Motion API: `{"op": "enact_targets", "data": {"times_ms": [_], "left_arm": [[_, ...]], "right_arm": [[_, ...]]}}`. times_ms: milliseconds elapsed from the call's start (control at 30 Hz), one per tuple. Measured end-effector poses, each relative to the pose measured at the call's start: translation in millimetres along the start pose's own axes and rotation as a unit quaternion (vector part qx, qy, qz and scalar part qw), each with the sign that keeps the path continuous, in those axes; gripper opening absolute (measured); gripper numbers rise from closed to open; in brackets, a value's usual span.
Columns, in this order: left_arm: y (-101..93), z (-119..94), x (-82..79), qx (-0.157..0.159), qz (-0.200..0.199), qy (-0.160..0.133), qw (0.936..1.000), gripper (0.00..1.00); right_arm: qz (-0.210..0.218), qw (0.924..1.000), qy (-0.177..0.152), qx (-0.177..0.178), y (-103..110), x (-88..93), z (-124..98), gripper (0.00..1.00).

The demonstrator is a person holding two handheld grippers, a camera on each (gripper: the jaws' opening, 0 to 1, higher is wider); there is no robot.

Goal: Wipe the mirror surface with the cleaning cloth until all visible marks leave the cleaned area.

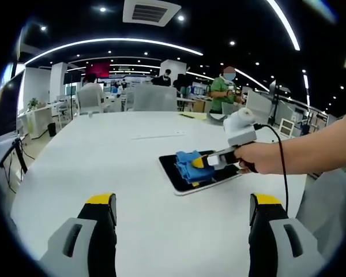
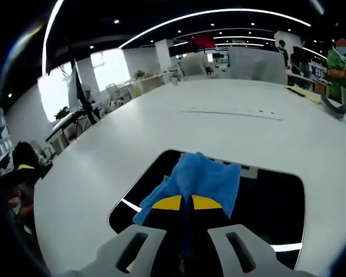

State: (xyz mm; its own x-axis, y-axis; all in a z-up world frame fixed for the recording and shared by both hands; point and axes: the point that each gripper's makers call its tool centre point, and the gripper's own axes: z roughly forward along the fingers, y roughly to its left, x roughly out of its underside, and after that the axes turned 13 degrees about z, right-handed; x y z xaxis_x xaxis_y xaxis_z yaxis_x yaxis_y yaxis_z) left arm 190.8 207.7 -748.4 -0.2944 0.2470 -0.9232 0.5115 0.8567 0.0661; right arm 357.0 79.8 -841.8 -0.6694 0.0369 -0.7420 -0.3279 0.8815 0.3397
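Presently, items by size:

Bench point(image 1: 104, 156): white, broad, carrying everything below. It spreads ahead of both pairs of jaws.

Mirror point(image 1: 181, 180): dark rectangular panel lying flat on the bench. From the left jaws it lies ahead and a little toward the right-hand jaw, well apart from them. From the right jaws it lies directly beneath and ahead point(image 2: 265, 202), its long axis running across the line of those jaws. Bright streaks on the glass look like reflected ceiling lights; whether any marks remain cannot be told.

Cloth point(image 2: 205, 179): blue, bunched, resting on the mirror just ahead of the right jaws' yellow tips. In the left gripper view it sits on the mirror's far-left part point(image 1: 187, 164).

Right gripper point(image 2: 181, 203): jaws closed on the near edge of the cloth, pressing it toward the glass. It is held by a person's hand point(image 1: 255, 158).

Left gripper point(image 1: 184, 208): jaws spread wide, holding nothing, poised above bare bench.

Judgement: the right gripper is much the nearer and already on the work; uncovered glass lies to either side of its jaws, so the next strokes probably run sideways along the mirror's length.
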Motion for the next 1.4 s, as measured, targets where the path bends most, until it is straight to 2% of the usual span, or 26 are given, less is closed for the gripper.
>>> {"op": "enact_targets", "data": {"times_ms": [300,533,800,1067,1400], "left_arm": [[2.8,-3.1,3.8,-0.006,-0.004,0.002,1.0,0.97],[6.3,-4.6,5.8,-0.01,-0.007,0.002,0.9999,0.97],[3.4,-3.8,4.5,-0.007,-0.007,0.001,1.0,0.97],[7.1,-4.5,5.9,-0.01,-0.01,0.001,0.9999,0.97],[2.3,-1.5,4.8,-0.005,-0.008,0.002,1.0,0.96]], "right_arm": [[-0.009,0.9998,0.009,-0.017,20.9,1.2,10.1,0.0],[-0.017,0.9995,0.014,-0.022,28.8,2.4,13.4,0.0],[-0.026,0.999,0.02,-0.03,44.7,4.7,19.5,0.0],[-0.052,0.9979,0.023,-0.03,47.5,5.5,21.6,0.0],[-0.049,0.9978,0.016,-0.042,47.0,5.8,21.1,0.0]]}}
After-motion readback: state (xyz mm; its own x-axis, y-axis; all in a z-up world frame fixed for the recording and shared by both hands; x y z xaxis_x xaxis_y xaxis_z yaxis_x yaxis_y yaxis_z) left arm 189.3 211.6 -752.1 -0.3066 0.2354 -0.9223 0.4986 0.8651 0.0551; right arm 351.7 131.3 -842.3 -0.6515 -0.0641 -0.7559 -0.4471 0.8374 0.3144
